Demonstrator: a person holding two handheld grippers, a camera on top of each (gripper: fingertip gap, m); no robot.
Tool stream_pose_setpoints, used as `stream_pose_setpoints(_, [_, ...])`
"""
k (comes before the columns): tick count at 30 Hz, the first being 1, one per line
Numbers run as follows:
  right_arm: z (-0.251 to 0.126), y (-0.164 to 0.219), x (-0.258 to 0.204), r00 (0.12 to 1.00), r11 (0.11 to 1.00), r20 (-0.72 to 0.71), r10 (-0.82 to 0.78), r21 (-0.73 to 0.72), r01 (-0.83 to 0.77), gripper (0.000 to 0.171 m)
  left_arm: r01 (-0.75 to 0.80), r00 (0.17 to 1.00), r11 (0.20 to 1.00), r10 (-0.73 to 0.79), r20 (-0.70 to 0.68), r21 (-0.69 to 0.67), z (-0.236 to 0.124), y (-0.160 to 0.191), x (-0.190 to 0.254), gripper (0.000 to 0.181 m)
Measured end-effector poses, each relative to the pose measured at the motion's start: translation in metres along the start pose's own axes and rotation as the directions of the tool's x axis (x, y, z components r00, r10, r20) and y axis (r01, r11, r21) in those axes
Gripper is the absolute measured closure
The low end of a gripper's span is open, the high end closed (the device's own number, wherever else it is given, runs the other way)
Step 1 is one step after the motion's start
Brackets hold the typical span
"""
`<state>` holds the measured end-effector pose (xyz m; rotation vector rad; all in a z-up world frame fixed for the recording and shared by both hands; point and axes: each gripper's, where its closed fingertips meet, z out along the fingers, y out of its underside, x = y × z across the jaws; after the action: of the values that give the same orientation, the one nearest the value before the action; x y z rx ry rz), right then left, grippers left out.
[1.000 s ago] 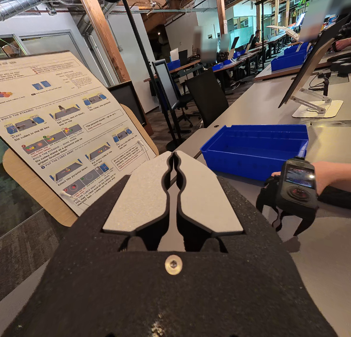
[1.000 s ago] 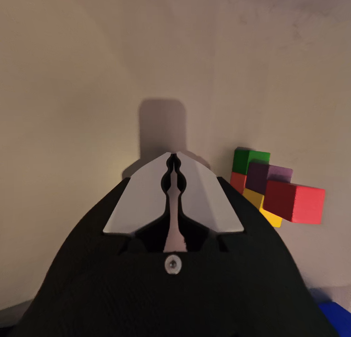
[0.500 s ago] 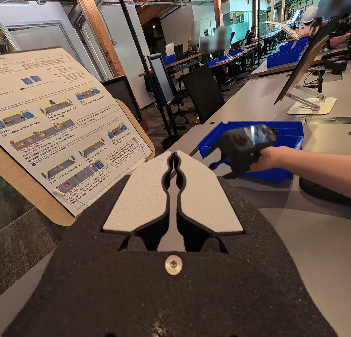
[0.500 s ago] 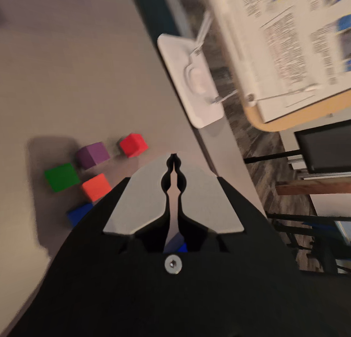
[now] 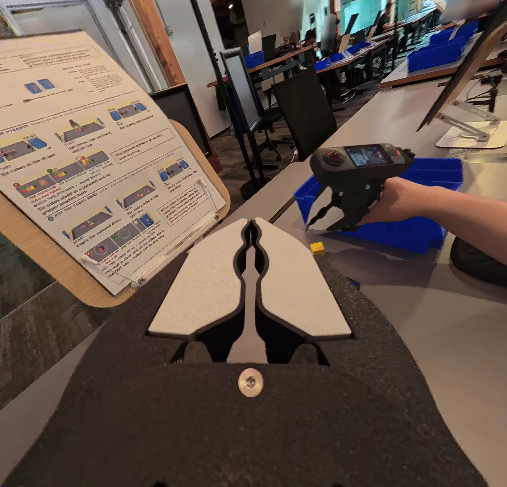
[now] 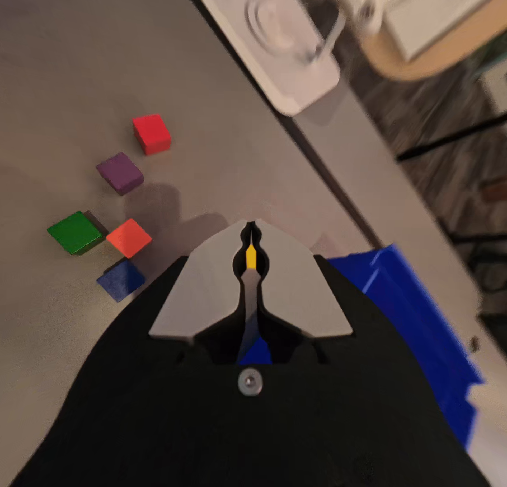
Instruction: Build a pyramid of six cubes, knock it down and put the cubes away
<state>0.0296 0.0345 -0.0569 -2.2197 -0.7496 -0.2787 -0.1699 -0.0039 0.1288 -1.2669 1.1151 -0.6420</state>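
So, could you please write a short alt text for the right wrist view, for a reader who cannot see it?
The shut right gripper hangs over a grey table where five cubes lie scattered: red, purple, green, orange and blue. A yellow cube shows through the gap between the fingers, and a blue bin sits at the right.

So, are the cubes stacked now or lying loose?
Loose. The red cube, purple cube, green cube, orange cube and blue cube lie singly on the table; the yellow cube too.
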Motion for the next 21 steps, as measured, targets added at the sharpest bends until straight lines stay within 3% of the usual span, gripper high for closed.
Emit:
stream_pose_setpoints(3, [0.02,0.024,-0.003,0.975,0.974,0.077,0.208,-0.103,-0.2,0.167,0.007,0.98,0.995,0.013,0.197,-0.102,0.012,0.023,-0.025,0.181])
stream_pose_setpoints(4, [0.025,0.03,0.0,0.972,0.968,0.066,0.226,-0.129,-0.216,0.16,0.004,0.962,0.991,0.033,0.271,-0.133,0.015,0.031,-0.035,0.181])
stream_pose_setpoints(6, [0.03,0.044,-0.001,0.969,0.949,0.058,0.24,-0.225,-0.221,0.131,0.004,0.927,0.983,0.066,0.37,-0.186,0.023,0.047,-0.048,0.175])
stream_pose_setpoints(8, [0.033,0.055,-0.007,0.967,0.926,0.072,0.245,-0.312,-0.211,0.121,0.03,0.911,0.976,0.062,0.409,-0.215,0.032,0.061,-0.052,0.164])
stream_pose_setpoints(12, [0.042,0.069,-0.005,0.976,0.889,0.034,0.216,-0.421,-0.182,0.12,0.095,0.896,0.959,0.034,0.442,-0.266,0.049,0.086,-0.052,0.141])
stream_pose_setpoints(19, [0.057,0.086,-0.014,0.969,0.813,0.047,0.244,-0.555,-0.178,0.123,0.08,0.901,0.945,0.068,0.429,-0.318,0.06,0.1,-0.044,0.139])
stream_pose_setpoints(21, [0.059,0.084,-0.019,0.955,0.801,0.077,0.285,-0.567,-0.193,0.133,0.072,0.9,0.944,0.077,0.429,-0.321,0.06,0.1,-0.043,0.14])
